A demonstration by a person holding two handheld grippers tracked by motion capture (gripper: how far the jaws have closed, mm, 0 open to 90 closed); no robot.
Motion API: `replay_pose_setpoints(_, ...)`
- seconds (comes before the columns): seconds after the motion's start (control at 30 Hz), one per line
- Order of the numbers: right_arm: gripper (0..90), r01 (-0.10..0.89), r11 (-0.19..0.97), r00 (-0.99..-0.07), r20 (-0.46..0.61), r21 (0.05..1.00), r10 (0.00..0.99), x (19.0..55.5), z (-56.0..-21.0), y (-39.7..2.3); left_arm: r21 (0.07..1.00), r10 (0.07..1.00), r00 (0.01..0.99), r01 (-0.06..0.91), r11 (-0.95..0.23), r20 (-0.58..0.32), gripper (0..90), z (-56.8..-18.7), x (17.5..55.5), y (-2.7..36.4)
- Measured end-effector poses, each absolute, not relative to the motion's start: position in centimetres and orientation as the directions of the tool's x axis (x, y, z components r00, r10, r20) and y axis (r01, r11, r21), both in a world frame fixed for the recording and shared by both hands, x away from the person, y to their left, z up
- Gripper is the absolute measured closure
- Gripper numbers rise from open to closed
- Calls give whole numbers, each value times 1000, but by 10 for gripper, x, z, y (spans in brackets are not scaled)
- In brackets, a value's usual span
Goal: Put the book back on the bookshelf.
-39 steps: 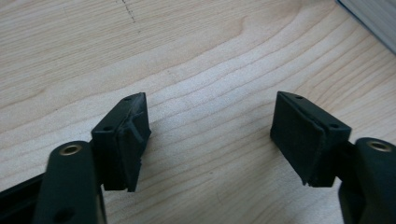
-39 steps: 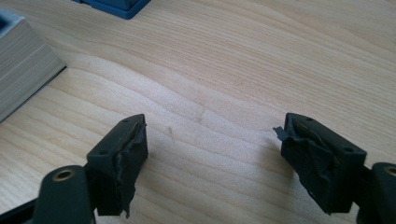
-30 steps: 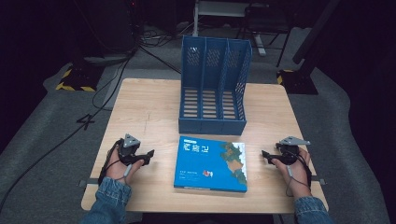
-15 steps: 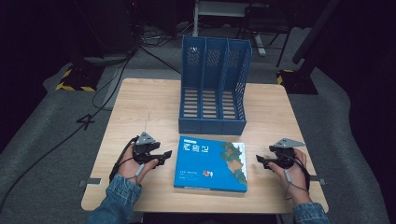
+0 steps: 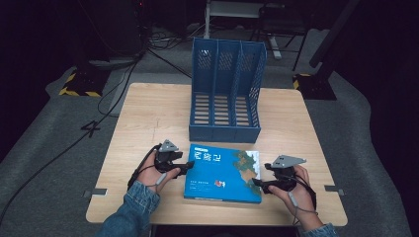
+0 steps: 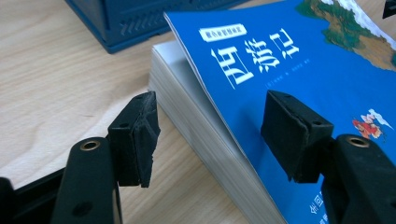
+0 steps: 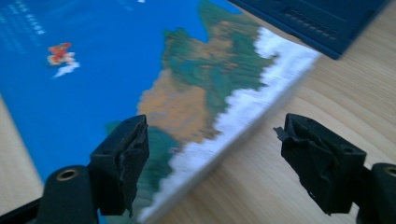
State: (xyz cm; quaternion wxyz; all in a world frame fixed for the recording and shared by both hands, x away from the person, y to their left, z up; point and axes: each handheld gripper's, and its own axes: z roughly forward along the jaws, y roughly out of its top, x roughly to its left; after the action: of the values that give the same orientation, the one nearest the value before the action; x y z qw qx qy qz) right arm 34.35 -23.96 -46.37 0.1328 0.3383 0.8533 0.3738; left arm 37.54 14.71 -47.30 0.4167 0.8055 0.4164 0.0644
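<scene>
Thick blue paperback book (image 5: 223, 173): flat on pale wooden table (image 5: 153, 113), near edge, before blue plastic three-slot file rack (image 5: 226, 94). Left gripper (image 6: 210, 126): jaws spread, straddling book's left edge. Right gripper (image 7: 215, 154): spread, straddling right edge.

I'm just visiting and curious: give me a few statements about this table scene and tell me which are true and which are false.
1. The book lies flat on the table. True.
2. The book stands inside the file rack. False: it lies in front of the rack, which has nothing in it.
3. The left gripper is open, with the book's edge between its jaws. True.
4. The right gripper is shut on the book. False: its jaws are open, one over the cover and one over the table.
5. The book's cover is red. False: it is mostly blue, with a green and brown picture.
</scene>
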Motion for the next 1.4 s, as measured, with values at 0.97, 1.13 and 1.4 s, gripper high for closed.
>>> replay_pose_setpoints(0.97,5,234,730,-874,-190,642,447,313,-482,-174,706,676,652,655,-272,-344,277,-494,374,137)
replay_pose_setpoints(1.13,3,225,737,-881,-190,638,433,315,-482,-174,716,668,671,634,-292,-321,273,-494,373,137)
replay_pose_setpoints(1.4,1,208,730,-883,-196,651,426,327,-483,-182,736,686,660,621,-271,-305,292,-495,375,135)
